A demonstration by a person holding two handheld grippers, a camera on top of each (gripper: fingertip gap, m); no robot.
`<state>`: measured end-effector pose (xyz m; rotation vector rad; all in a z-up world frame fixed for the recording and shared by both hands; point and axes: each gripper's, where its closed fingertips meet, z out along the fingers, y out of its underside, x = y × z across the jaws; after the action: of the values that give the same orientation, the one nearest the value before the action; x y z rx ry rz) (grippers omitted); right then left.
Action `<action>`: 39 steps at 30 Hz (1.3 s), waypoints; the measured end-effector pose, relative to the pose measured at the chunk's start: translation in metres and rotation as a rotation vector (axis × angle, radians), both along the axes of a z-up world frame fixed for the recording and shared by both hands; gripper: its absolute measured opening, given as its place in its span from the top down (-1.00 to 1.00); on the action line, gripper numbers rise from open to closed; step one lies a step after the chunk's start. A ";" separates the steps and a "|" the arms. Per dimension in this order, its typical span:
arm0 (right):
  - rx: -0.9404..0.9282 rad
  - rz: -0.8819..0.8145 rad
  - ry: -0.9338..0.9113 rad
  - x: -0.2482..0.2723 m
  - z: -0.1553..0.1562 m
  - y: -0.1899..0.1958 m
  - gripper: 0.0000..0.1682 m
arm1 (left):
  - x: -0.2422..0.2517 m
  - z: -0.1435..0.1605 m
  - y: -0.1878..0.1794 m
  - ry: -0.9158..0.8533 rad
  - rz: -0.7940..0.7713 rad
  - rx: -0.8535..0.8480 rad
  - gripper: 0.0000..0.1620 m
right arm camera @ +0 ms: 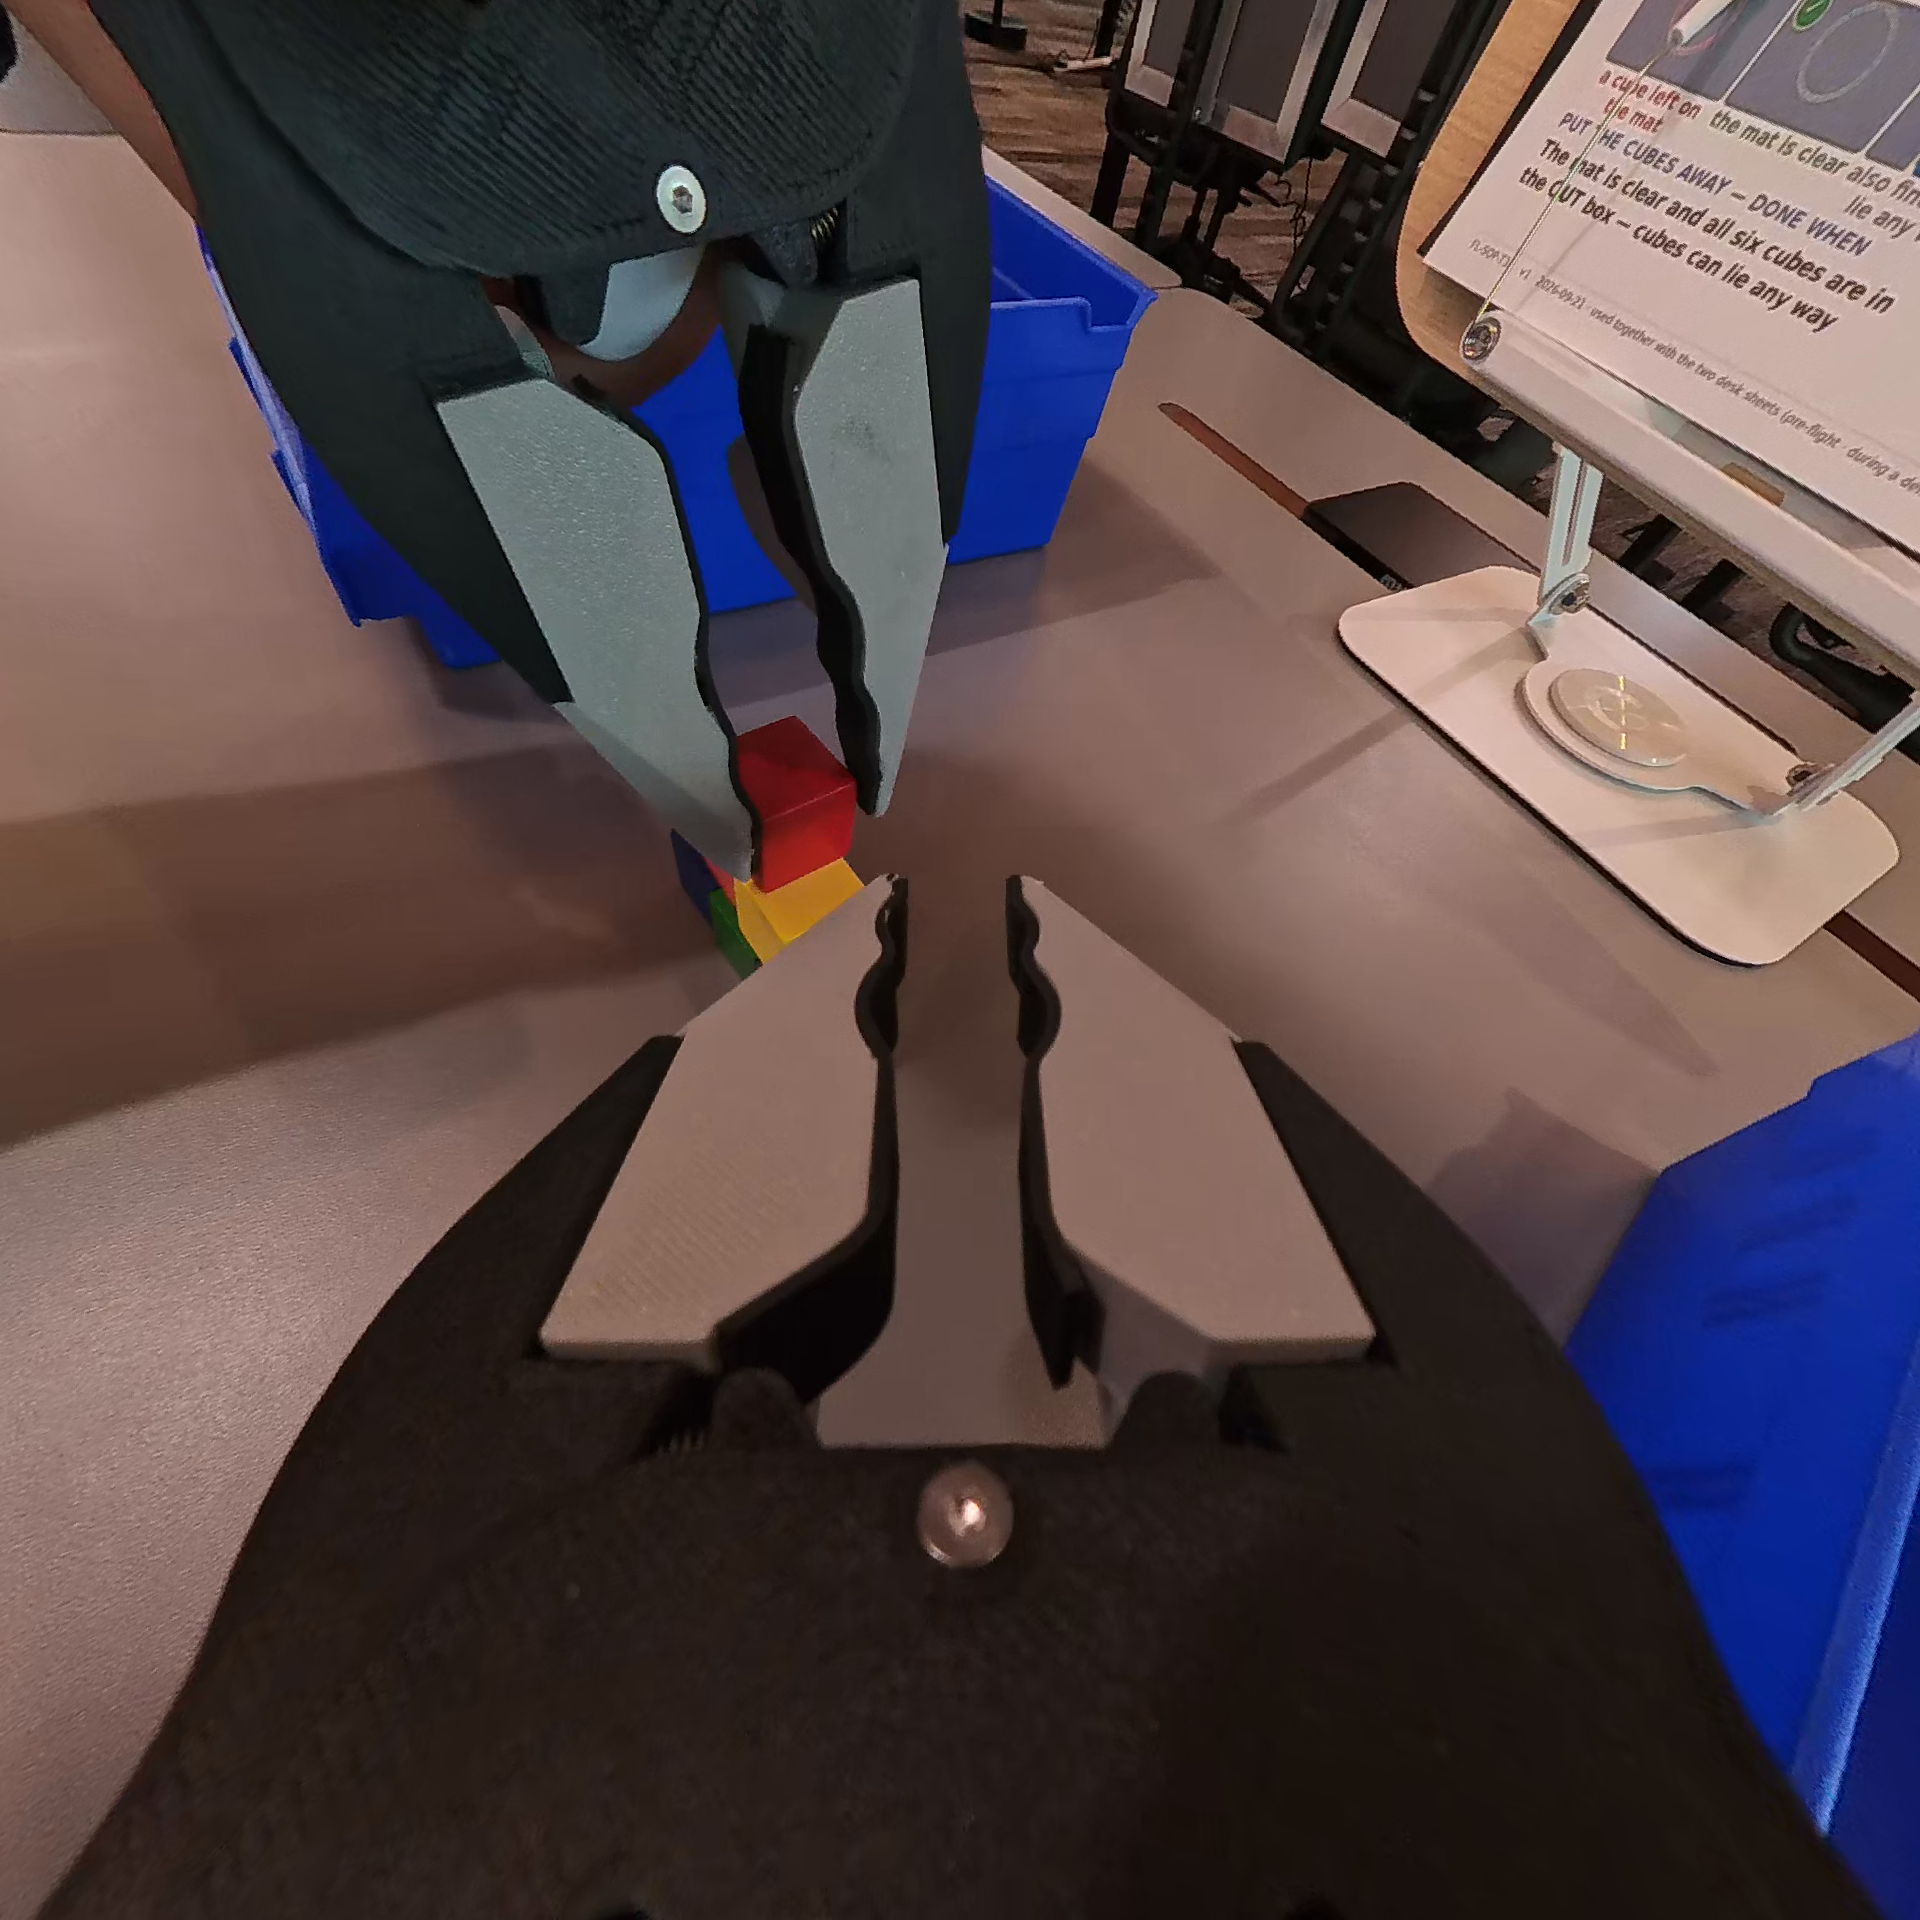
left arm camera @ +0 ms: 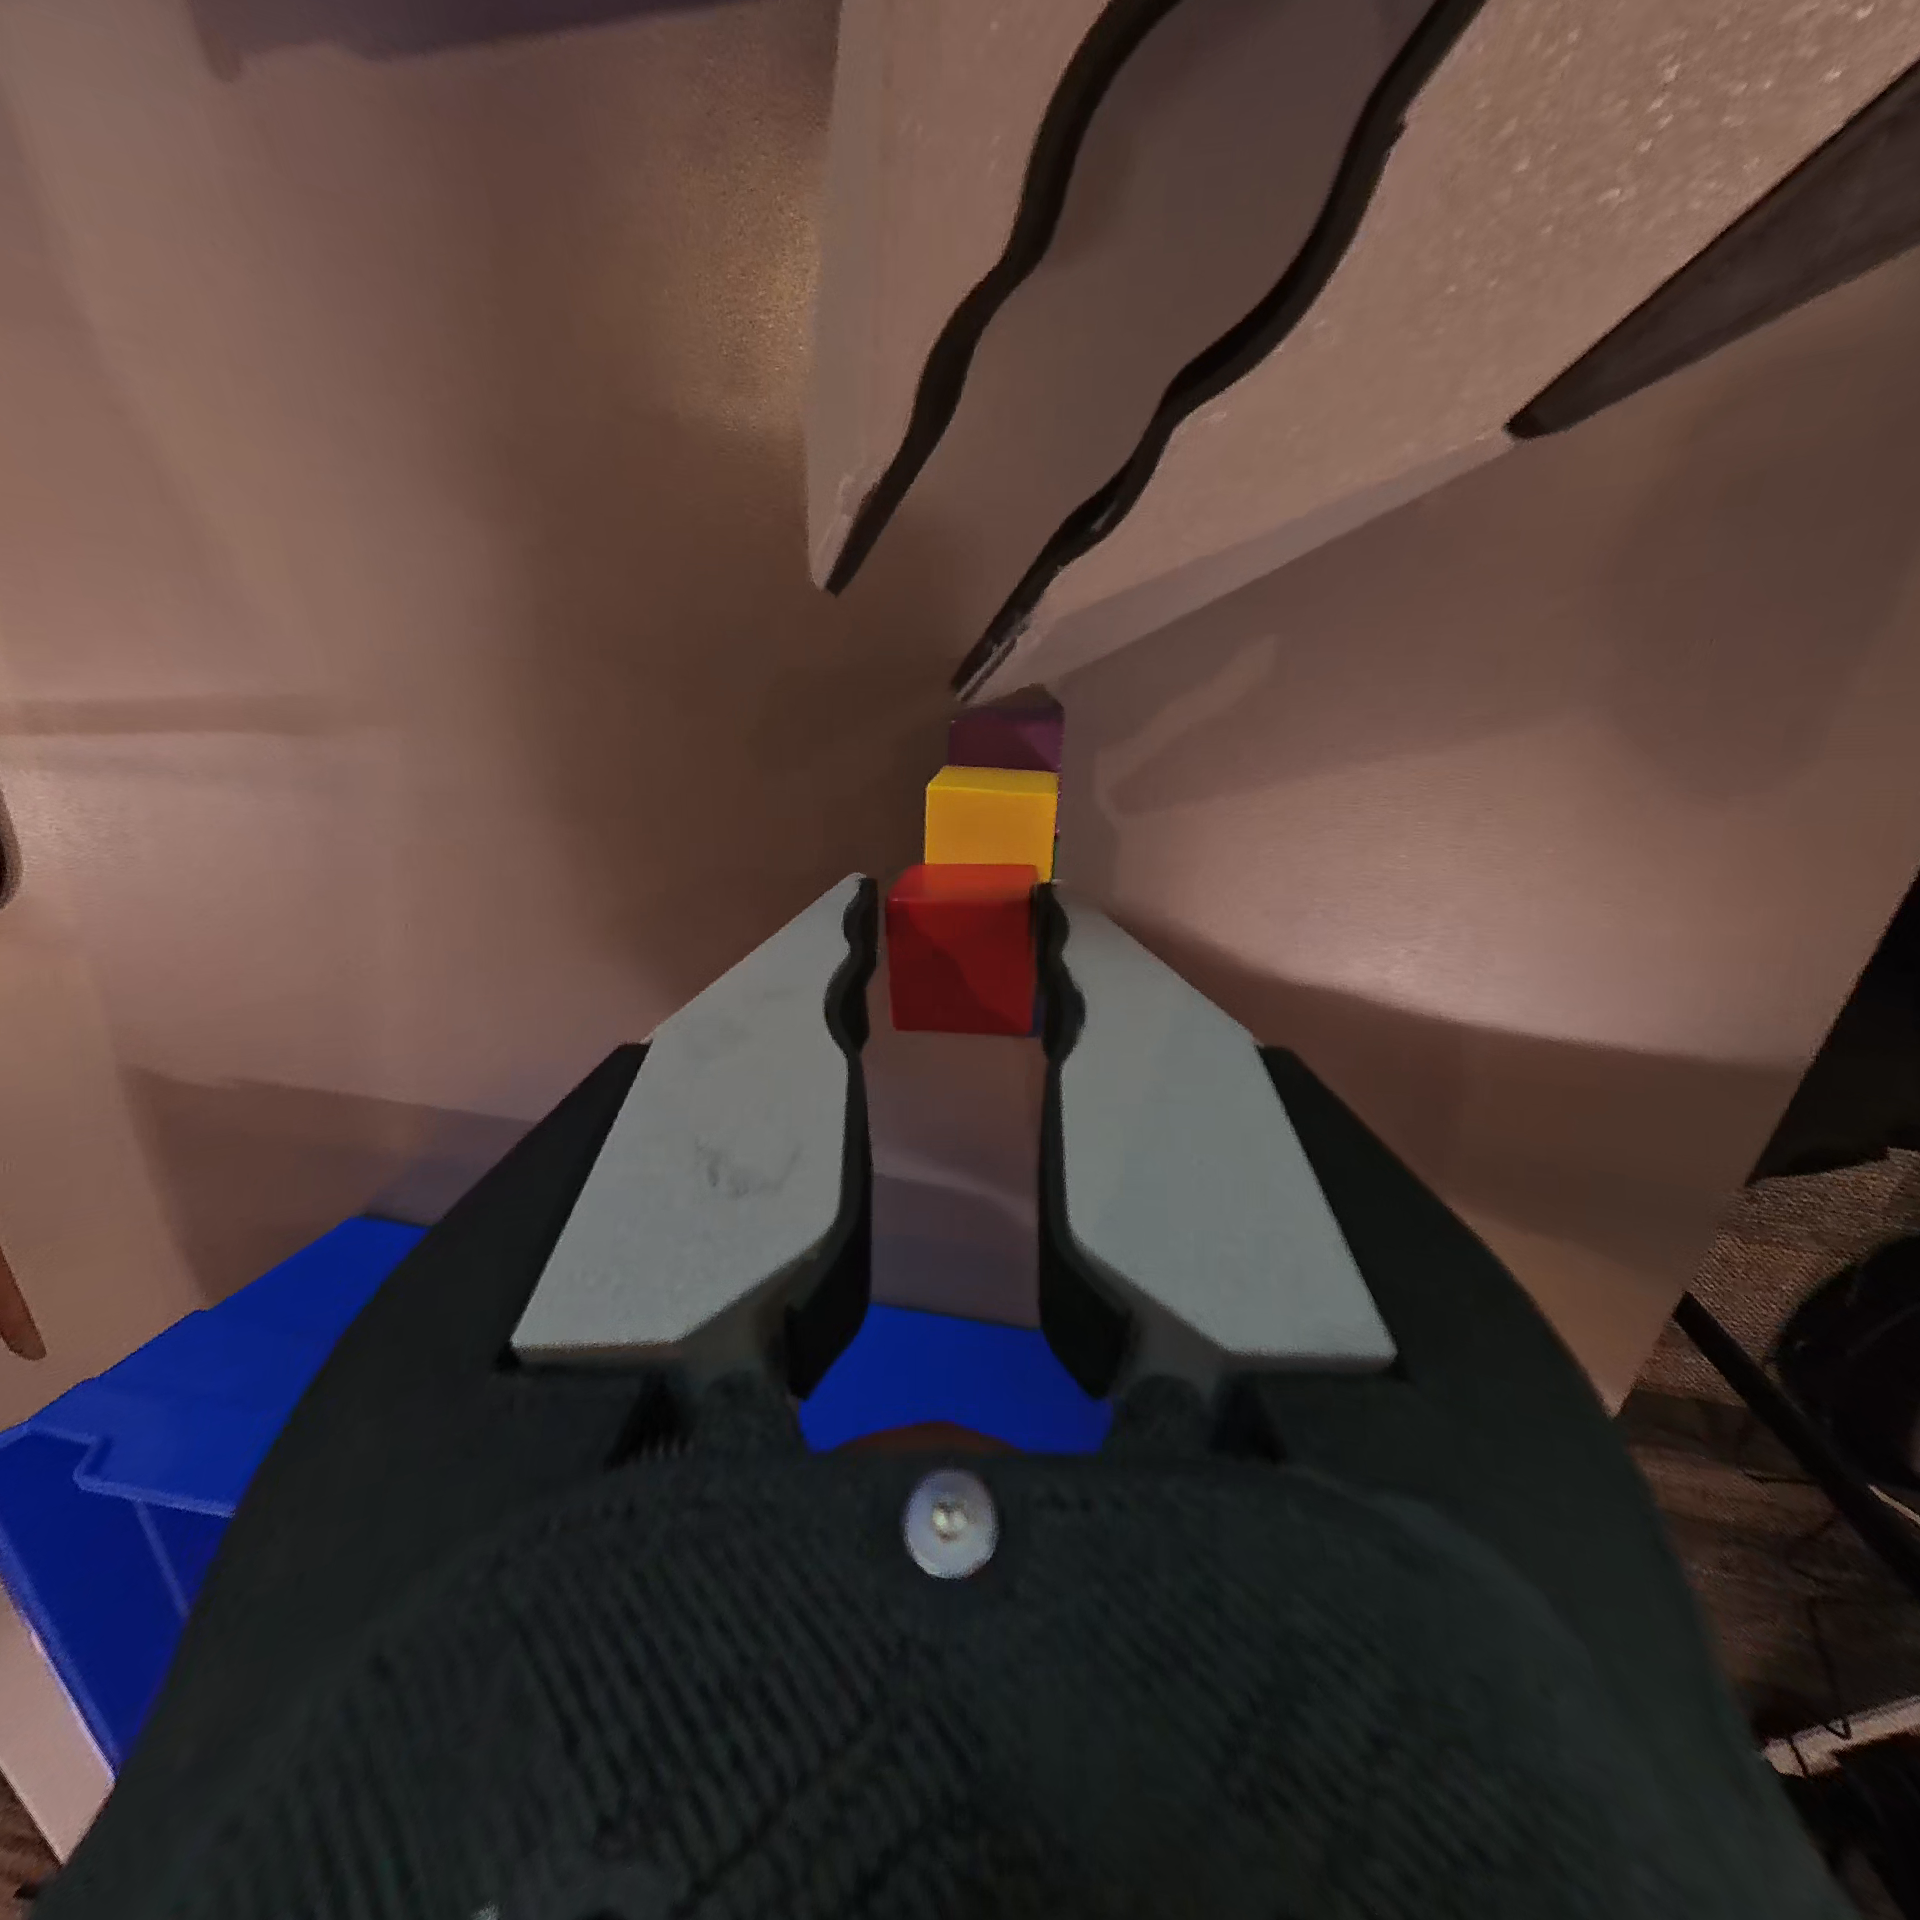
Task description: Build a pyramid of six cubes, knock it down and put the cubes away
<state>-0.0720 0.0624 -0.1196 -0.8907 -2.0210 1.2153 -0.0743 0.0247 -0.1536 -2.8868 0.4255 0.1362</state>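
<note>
Red cube [right arm camera: 798, 805] pinched by left gripper [right arm camera: 805, 821] atop stack, seemingly seated, right gripper [right arm camera: 956, 883] parted, empty.

lower cubes [right arm camera: 774, 920] half hidden by fingers [right arm camera: 675, 665]

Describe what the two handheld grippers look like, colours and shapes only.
Both match. The left gripper and right gripper each have a ribbed black printed body with one silver screw, carrying two flat grey fingers that taper to points. Black wavy-edged pads line their inner faces. No cables or sleeves show.
</note>
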 end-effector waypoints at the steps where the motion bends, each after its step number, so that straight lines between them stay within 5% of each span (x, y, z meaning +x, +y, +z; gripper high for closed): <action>1: -0.001 0.000 -0.001 0.000 0.000 0.000 0.81 | 0.001 0.000 0.000 -0.006 -0.002 0.004 0.66; 15: -0.001 -0.008 -0.004 -0.001 -0.001 0.002 0.80 | -0.007 0.025 0.001 0.023 0.066 0.108 0.22; 25: 0.002 -0.024 0.002 -0.003 -0.002 0.003 0.76 | 0.016 0.085 -0.017 0.149 0.298 0.590 0.09; 39: 0.025 -0.068 -0.002 -0.008 -0.014 0.006 0.68 | 0.027 0.007 -0.038 0.073 0.663 0.839 0.12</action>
<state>-0.0801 0.0688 -0.1335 -0.9414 -1.9868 1.1496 -0.0470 -0.0131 -0.1467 -2.0727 -0.4920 0.4086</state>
